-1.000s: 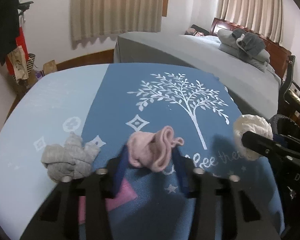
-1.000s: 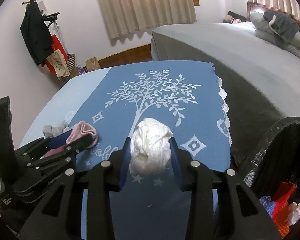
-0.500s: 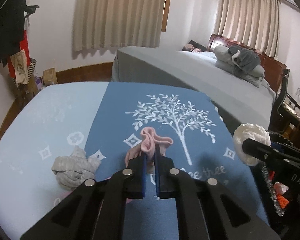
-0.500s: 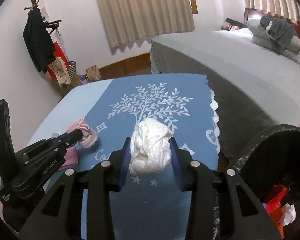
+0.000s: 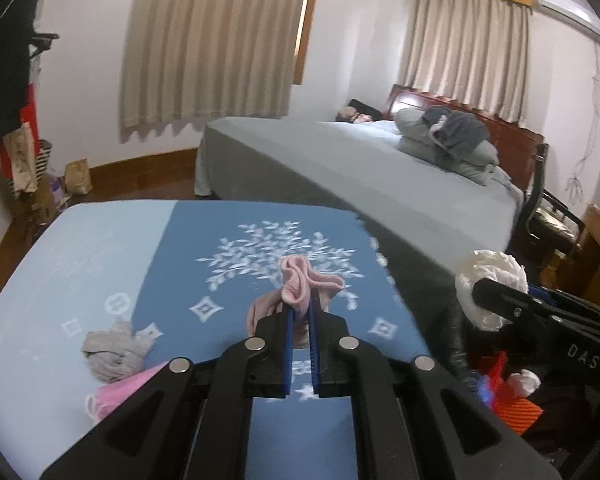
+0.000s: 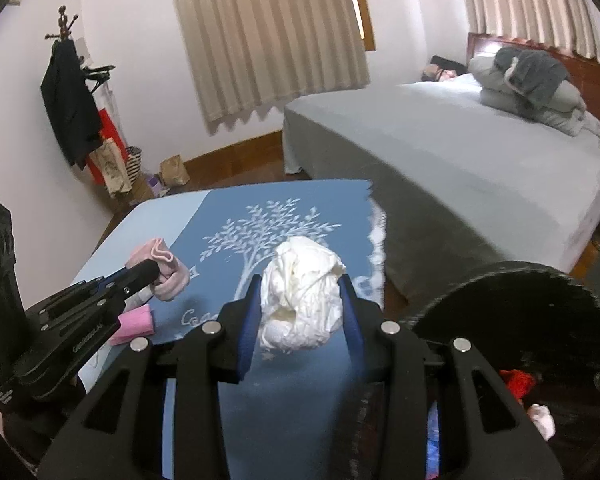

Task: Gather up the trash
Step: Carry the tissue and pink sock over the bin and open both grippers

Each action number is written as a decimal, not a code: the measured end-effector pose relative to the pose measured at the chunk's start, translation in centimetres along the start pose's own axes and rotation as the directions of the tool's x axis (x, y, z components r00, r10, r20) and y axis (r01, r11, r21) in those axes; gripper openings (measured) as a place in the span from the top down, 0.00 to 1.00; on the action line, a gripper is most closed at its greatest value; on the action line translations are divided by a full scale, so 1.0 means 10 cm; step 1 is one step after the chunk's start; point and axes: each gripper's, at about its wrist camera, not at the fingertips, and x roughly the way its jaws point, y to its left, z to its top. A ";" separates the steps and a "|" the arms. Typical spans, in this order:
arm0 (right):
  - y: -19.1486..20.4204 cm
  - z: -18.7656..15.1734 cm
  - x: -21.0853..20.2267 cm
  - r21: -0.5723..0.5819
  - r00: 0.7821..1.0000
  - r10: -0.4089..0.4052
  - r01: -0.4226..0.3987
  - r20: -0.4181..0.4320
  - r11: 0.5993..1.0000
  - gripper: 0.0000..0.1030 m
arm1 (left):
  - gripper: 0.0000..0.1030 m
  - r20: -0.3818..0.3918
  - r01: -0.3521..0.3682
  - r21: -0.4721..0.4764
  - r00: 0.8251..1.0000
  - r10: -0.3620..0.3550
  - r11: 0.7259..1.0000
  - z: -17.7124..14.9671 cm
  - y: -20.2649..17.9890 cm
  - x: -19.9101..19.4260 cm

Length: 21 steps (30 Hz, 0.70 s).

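Note:
My left gripper [image 5: 300, 312] is shut on a crumpled pink cloth [image 5: 300, 286] and holds it above the blue tablecloth [image 5: 180, 264]. It also shows in the right wrist view [image 6: 162, 266]. My right gripper [image 6: 300, 292] is shut on a white paper wad [image 6: 302, 300], lifted near the table's right edge; the wad also shows in the left wrist view [image 5: 490, 280]. A black trash bin [image 6: 512, 292] stands at the lower right with red and white trash inside. A grey crumpled cloth [image 5: 114, 350] and a pink item [image 5: 118, 390] lie on the table at the left.
A grey bed [image 6: 460, 160] with folded bedding stands behind the table. A coat rack [image 6: 70, 92] with clothes and bags stands by the left wall. A chair [image 5: 548, 208] is at the far right.
The left gripper closed on the pink cloth and lifted it. Both grippers have risen and moved right toward the bin, each carrying its item.

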 end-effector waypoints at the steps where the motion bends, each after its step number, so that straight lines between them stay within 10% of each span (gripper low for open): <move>1: -0.05 0.00 -0.06 0.002 1.000 -0.010 0.010 0.007 1.000 0.65 | 0.93 0.002 0.010 0.005 1.000 -0.010 1.000 0.00 -0.05 -0.01; 21: -1.07 -0.49 -0.94 0.122 0.972 -0.235 0.231 0.021 0.965 0.65 | 0.93 -0.052 0.293 0.148 0.956 -0.288 0.945 -0.12 -1.56 -0.01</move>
